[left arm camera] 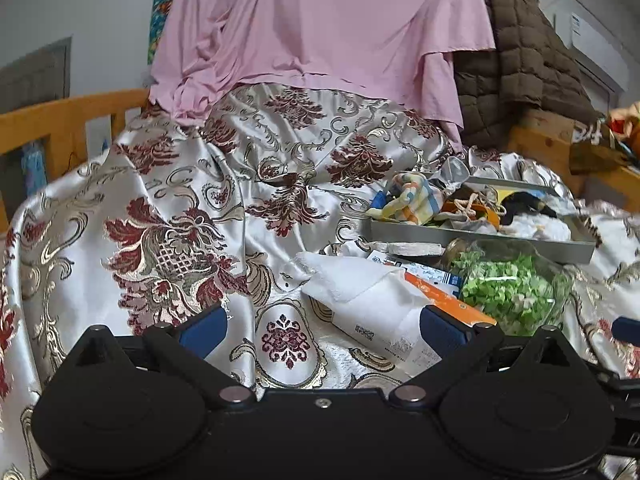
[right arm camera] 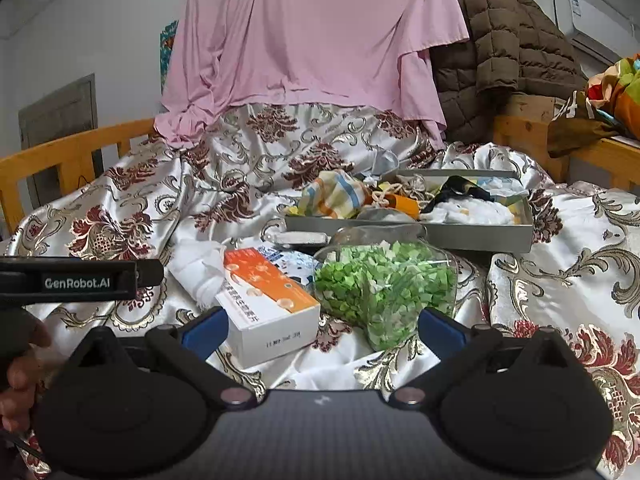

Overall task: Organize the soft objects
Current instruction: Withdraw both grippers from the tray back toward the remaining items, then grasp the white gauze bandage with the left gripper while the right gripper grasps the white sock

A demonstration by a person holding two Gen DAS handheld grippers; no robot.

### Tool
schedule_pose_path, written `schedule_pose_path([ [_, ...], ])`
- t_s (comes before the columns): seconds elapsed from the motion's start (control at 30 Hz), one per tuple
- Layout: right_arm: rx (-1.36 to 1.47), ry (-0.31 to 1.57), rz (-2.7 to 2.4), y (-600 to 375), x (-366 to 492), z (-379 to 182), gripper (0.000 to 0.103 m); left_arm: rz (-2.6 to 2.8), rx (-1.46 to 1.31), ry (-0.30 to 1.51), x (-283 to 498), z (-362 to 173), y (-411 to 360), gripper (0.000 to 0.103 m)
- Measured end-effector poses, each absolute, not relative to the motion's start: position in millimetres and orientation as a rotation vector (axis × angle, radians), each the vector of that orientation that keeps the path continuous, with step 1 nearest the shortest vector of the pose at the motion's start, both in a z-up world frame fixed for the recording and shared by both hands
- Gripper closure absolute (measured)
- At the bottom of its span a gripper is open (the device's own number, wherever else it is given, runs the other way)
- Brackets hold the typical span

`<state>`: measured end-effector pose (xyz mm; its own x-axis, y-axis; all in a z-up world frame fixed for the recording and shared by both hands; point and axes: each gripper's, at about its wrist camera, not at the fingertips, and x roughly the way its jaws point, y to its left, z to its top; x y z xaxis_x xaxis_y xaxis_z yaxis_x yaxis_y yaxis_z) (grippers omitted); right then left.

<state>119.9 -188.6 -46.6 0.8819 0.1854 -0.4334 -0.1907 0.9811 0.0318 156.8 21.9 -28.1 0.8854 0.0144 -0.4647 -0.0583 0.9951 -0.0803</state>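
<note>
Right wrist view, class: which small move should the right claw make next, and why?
Probably ease the right claw forward onto the bag of green pieces: the claw is open and empty, the soft bag lies just ahead, outside the grey tray.

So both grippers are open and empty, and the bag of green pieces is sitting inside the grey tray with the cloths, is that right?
Not quite. The bag of green pieces lies on the patterned bedspread, in front of the grey tray, not inside it; the right wrist view shows this. The rest holds: the left gripper and right gripper are open and empty, and the cloths are in the tray.
</note>
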Motion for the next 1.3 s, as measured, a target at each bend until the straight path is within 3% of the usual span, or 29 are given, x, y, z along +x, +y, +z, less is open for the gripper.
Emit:
schedule_pose_path([
  [0.73, -0.097, 0.434, 0.201, -179, 167, -37, 0.0, -0.033, -0.236, 0.546, 206, -42, 38, 0.001],
  [1.3, -0.532, 0.553, 0.386, -147, 271, -35, 0.0, -0.274, -0.326, 0.592, 249, -61, 47, 0.002],
])
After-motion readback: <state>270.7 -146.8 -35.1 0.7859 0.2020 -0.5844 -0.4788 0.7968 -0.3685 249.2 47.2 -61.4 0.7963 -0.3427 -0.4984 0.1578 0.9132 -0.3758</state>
